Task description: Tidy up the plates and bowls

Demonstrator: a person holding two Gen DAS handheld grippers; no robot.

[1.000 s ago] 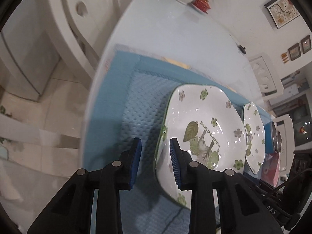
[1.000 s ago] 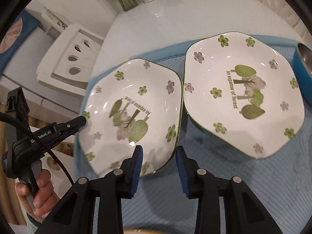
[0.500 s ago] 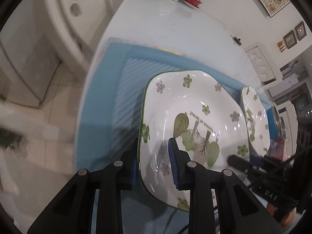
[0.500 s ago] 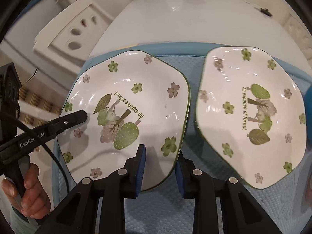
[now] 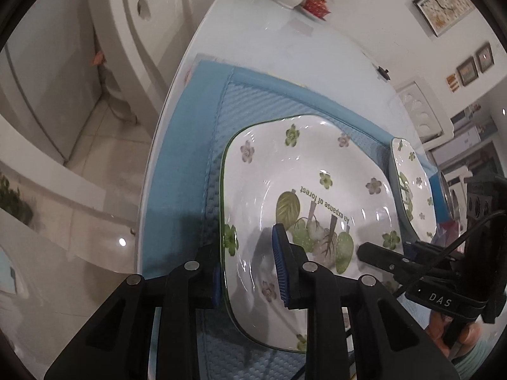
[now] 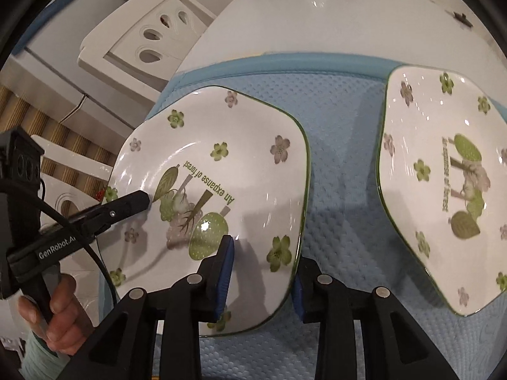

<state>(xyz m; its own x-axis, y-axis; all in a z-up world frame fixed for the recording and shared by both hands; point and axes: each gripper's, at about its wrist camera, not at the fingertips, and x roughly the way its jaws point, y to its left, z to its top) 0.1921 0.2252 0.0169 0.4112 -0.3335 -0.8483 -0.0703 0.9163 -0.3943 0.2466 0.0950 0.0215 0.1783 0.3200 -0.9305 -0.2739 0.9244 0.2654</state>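
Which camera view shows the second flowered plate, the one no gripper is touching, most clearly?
The right wrist view: the second plate fills its right side, with tree picture and flowers visible. In the left wrist view the same plate is only a narrow sliver at the far right.

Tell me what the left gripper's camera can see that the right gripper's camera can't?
Only the left wrist view shows the framed pictures on the wall and the blue bowl past the second plate. Only the right wrist view shows the second plate's whole face and the bamboo blind. Both show the near plate, straddled at opposite rims by the left gripper and the right gripper, plus the blue mat and white table.
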